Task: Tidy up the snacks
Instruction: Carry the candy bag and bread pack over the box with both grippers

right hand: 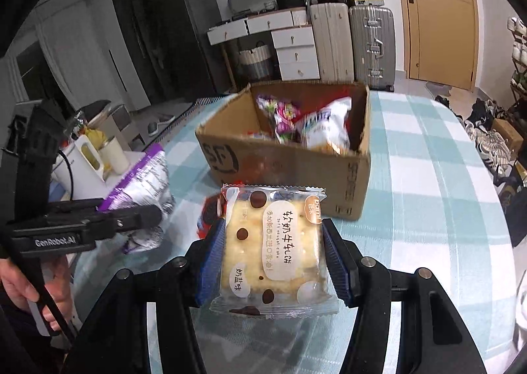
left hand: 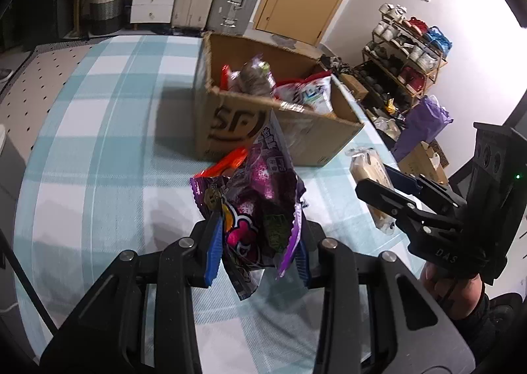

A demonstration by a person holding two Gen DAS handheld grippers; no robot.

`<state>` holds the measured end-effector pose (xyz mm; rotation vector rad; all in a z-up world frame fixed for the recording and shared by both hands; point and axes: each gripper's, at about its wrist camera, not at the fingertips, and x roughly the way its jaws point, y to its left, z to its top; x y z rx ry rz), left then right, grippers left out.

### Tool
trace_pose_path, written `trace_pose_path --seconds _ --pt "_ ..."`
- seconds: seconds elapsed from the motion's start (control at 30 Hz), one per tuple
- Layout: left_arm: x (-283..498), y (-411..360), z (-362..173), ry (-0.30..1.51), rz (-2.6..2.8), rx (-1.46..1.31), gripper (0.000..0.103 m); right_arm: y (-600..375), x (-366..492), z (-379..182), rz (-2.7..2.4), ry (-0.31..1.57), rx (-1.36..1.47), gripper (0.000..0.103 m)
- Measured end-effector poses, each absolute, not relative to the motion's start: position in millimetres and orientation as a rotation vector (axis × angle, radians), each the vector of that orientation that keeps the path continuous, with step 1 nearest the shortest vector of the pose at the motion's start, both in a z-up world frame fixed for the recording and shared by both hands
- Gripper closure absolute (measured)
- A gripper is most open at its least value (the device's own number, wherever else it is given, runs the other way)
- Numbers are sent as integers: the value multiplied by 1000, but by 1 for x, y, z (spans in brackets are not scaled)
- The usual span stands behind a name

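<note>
- Left wrist view: left gripper [left hand: 258, 242] is clamping the purple snack bag [left hand: 260, 206], standing upright, long axis pointing toward the cardboard box [left hand: 283, 130].
- Right gripper [right hand: 271, 262] is squeezing the nougat cake packet [right hand: 275, 252] flat, lengthwise toward the box, above the checked tablecloth [right hand: 428, 183].

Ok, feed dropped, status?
Left hand-held gripper shut on purple snack bag. Right hand-held gripper shut on nougat cake. Box ahead, unobstructed.

Checked cloth table [left hand: 98, 150]; cardboard box [left hand: 230, 123], orange packet [left hand: 227, 161] on it

left tool [left hand: 258, 244]: clamped on purple snack bag [left hand: 260, 209] | cardboard box [left hand: 263, 120] beyond, holding snacks | checked tablecloth [left hand: 108, 143]
</note>
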<state>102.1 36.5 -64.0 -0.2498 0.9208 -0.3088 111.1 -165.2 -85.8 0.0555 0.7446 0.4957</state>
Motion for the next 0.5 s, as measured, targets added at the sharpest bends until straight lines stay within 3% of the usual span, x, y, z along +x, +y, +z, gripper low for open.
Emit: trace_pose_path --seconds 0.5 --pt "170 14 -6 872 -372 -228 70 -164 161 -22 516 678 100 45"
